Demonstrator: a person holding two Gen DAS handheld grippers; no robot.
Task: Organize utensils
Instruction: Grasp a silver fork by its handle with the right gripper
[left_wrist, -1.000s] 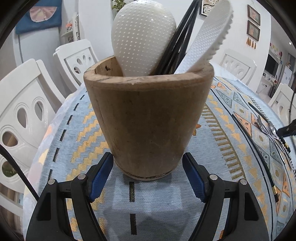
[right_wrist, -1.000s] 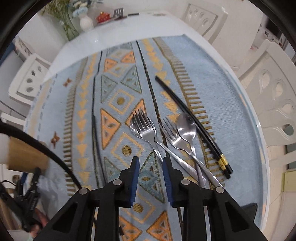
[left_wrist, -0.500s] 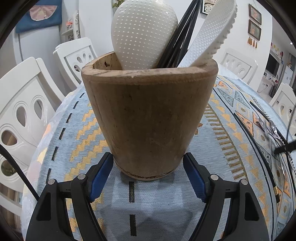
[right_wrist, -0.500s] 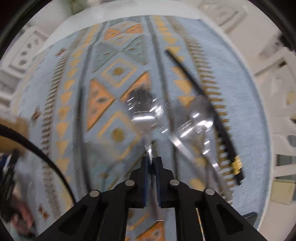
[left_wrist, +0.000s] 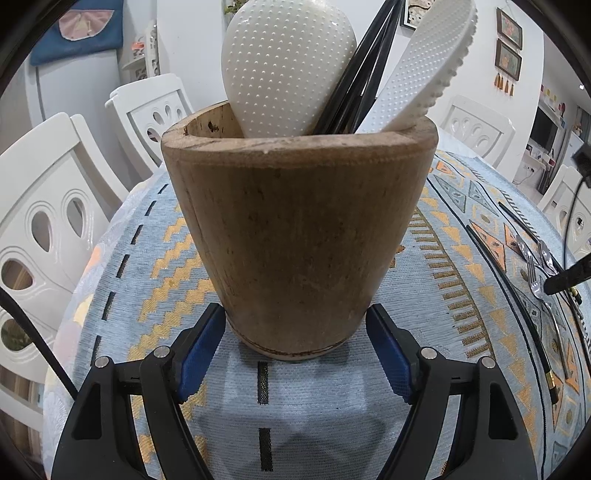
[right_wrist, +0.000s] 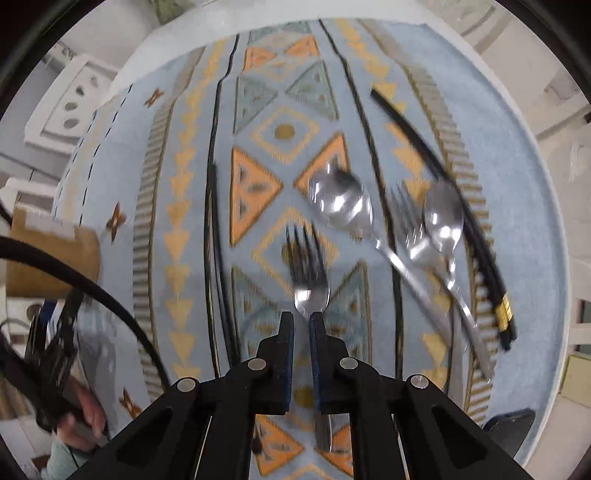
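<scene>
A brown wooden holder (left_wrist: 295, 229) stands on the patterned cloth with two white rice paddles (left_wrist: 284, 66) and black chopsticks (left_wrist: 362, 74) in it. My left gripper (left_wrist: 295, 317) is shut on its base, one blue pad against each side. In the right wrist view my right gripper (right_wrist: 302, 317) points down and is shut on the neck of a steel fork (right_wrist: 306, 266), held just above the cloth. Beyond it lie a spoon (right_wrist: 341, 201), a second fork (right_wrist: 410, 225), another spoon (right_wrist: 443, 218) and a pair of black chopsticks (right_wrist: 443, 166).
A single black chopstick (right_wrist: 214, 221) lies lengthwise on the cloth left of the fork. The wooden holder (right_wrist: 51, 258) shows at the far left of the right wrist view, with a hand (right_wrist: 81, 413) below it. White chairs (left_wrist: 48, 221) ring the round table.
My right gripper has shut on the fork's neck and lifted it off the pile, and a spoon now shows where it lay. The left gripper and the holder have hardly shifted.
</scene>
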